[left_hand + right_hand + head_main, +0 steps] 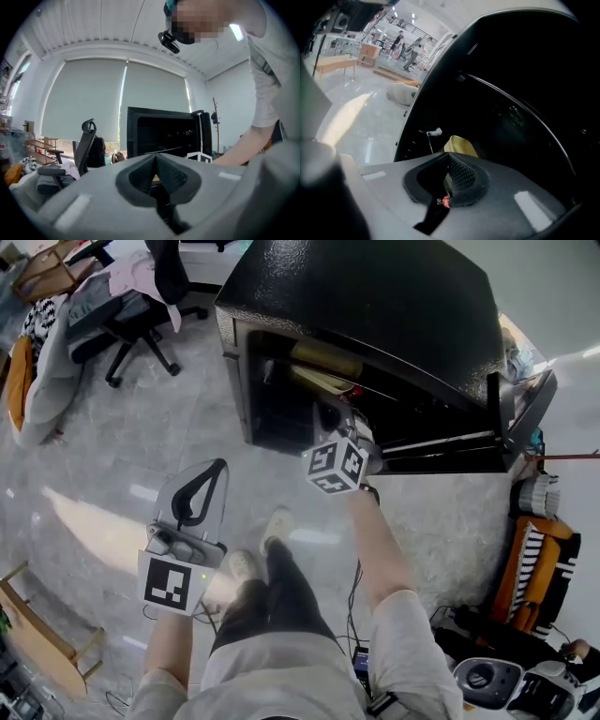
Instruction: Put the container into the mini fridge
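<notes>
Our right hand-held gripper (448, 159) reaches into the open, black, boxy mini fridge (375, 306), jaws together and empty. The yellowish container (463, 144) sits inside, just beyond them. Our left hand-held gripper (155, 159), also closed, hangs outside. Best we withdraw straight back without nudging it.

One black mini fridge (375, 306) stands with its single door (530, 409) open, and one yellowish container (461, 145) can be counted for sure inside; a second tan shape higher up in the head view may be another, but that cannot be told. There are two tools, the left tool (154, 157) and the right tool (448, 157), each carrying one cube, so two in all: the left marker cube (172, 582) and the right marker cube (336, 466). Around them are one office chair (131, 310), two shoes (242, 565) on the floor, and two window blinds (84, 98).
</notes>
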A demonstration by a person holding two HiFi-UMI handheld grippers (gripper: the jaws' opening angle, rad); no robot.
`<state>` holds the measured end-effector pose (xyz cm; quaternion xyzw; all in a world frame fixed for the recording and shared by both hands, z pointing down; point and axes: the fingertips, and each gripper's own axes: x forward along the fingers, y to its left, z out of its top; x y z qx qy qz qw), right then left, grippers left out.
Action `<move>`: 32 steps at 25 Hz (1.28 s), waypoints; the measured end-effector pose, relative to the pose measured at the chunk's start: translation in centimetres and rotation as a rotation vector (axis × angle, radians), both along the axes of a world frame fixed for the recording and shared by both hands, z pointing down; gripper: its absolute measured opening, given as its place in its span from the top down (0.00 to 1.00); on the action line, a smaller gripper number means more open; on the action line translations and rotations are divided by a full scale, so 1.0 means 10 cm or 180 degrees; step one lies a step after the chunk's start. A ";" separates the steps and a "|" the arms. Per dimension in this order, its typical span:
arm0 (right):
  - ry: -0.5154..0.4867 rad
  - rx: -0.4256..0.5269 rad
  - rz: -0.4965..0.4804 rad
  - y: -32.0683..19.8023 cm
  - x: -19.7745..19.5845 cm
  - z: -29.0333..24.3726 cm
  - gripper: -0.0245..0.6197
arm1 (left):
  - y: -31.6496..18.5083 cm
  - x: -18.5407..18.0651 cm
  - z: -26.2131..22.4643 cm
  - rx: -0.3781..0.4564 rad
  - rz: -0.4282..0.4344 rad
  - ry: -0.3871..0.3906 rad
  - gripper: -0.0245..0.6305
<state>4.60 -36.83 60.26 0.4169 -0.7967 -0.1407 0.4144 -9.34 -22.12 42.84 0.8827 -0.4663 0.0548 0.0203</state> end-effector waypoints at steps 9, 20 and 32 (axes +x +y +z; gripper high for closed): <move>-0.0760 -0.0074 0.0205 0.59 -0.03 -0.40 0.97 | 0.30 0.10 -0.21 0.0041 0.0109 0.0003 0.96; -0.1602 0.0042 0.0373 1.47 -0.01 -1.17 0.97 | 0.74 0.27 -0.53 0.0171 0.0288 0.0014 0.96; -0.1926 0.0224 0.0464 2.17 0.16 -1.73 0.97 | 1.12 0.47 -0.74 0.0232 0.0464 0.0011 0.96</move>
